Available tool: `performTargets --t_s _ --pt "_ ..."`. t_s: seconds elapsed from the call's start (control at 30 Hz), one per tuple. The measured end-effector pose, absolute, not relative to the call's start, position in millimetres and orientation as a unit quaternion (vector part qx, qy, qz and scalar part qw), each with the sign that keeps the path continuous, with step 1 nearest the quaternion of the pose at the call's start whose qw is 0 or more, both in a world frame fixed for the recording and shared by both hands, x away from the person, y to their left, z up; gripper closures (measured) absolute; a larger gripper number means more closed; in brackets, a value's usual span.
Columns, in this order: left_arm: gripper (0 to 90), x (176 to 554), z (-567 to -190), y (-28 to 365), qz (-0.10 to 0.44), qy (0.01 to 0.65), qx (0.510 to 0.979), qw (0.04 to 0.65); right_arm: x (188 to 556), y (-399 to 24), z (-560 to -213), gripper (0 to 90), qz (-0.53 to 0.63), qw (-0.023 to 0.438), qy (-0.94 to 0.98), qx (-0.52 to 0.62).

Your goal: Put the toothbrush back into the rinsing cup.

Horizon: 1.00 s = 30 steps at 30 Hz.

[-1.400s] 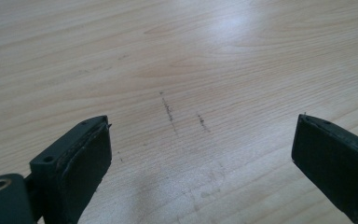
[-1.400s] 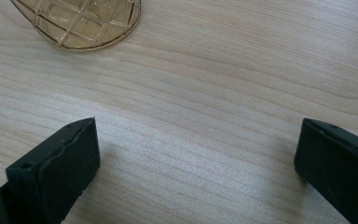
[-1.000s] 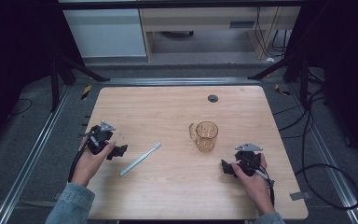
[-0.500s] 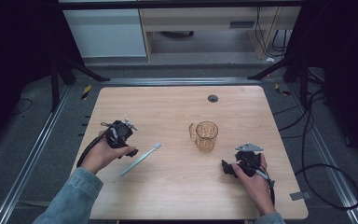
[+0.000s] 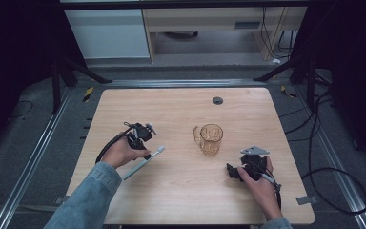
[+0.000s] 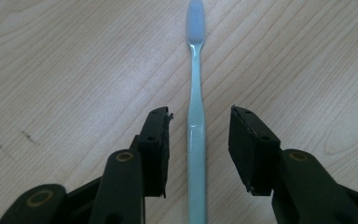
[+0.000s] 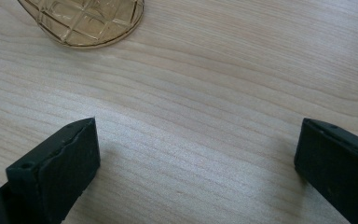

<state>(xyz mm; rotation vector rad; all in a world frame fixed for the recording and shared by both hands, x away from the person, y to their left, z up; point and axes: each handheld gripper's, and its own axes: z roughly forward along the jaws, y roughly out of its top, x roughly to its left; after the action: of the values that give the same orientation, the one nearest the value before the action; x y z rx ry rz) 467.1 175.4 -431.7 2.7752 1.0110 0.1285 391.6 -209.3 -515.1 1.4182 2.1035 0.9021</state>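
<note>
The left gripper [image 5: 145, 151] sits over the handle of a pale green toothbrush [image 5: 144, 162] that lies flat on the wooden table [image 5: 171, 109]. In the left gripper view the toothbrush [image 6: 196, 126] runs straight up between the two black jaws, its bristled head well ahead of the tips and its handle passing back under the gripper [image 6: 199, 149]. The jaws have just been closing and now stand narrow, one on each side of the handle, but a strip of bare wood shows between each pad and the handle, so they do not press on it. In the high view the brush head pokes out just past the gripper toward the middle of the table, and the far end of the handle reaches back beside the person's denim sleeve [image 5: 83, 200].

The right gripper [image 5: 233, 172] rests low on the table near the right edge, with its jaws spread wide and nothing between them. In the right gripper view the tabletop [image 7: 205, 93] lies bare between the pads [image 7: 60, 168], and the base of an amber glass mug [image 7: 84, 21] shows ahead of the left jaw. In the high view the mug [image 5: 210, 139] stands upright ahead of the right gripper and well apart from the toothbrush.
</note>
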Motion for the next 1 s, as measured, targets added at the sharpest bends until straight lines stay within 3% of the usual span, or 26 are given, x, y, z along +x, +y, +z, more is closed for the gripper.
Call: performTargets --t_s 1.0 --pt "68.7 483.7 -458.4 162.7 0.020 0.331 0.942 0.043 391.8 -210.4 -515.1 0.4 0.328 0.221 0.765 0.508"
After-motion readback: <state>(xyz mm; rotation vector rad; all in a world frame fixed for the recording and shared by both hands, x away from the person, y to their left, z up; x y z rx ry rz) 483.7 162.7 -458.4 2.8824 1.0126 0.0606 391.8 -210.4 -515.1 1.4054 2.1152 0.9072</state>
